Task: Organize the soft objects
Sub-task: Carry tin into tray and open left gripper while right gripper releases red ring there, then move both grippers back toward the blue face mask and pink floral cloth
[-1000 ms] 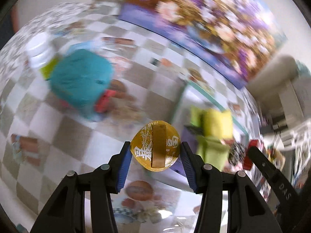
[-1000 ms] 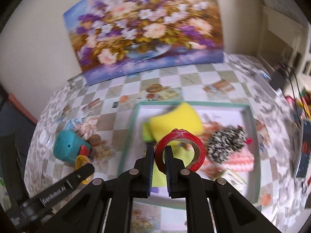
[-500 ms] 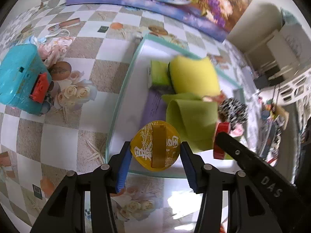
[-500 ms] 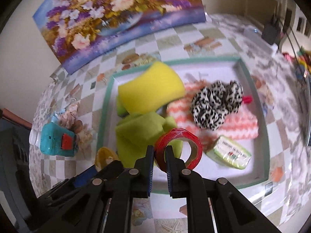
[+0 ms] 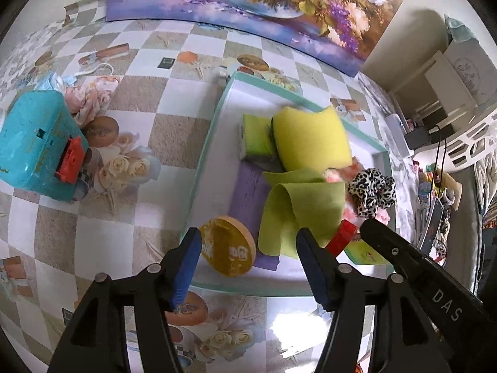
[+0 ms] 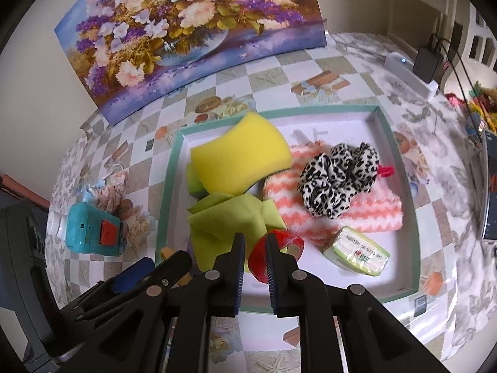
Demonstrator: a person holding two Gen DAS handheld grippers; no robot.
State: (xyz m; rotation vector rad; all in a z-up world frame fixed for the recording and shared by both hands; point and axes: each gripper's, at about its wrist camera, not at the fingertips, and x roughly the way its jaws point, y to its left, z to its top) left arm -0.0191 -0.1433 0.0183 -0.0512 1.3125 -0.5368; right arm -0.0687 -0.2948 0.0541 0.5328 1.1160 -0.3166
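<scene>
Left wrist view shows our left gripper (image 5: 247,247) spread wide, the glossy gold disc (image 5: 227,246) lying loose inside the green-rimmed tray (image 5: 214,115). Our right gripper (image 6: 254,253) pinches the red tape roll (image 6: 279,245) over the tray, beside a spongy yellow block (image 6: 240,161), fuzzy striped cloth (image 6: 379,211) and leopard scrunchie (image 6: 337,178).

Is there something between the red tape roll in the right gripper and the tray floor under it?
Partly. The red tape roll hangs over the edge of the green cloth; to its right the white floor of the tray is bare as far as the tissue pack.
</scene>
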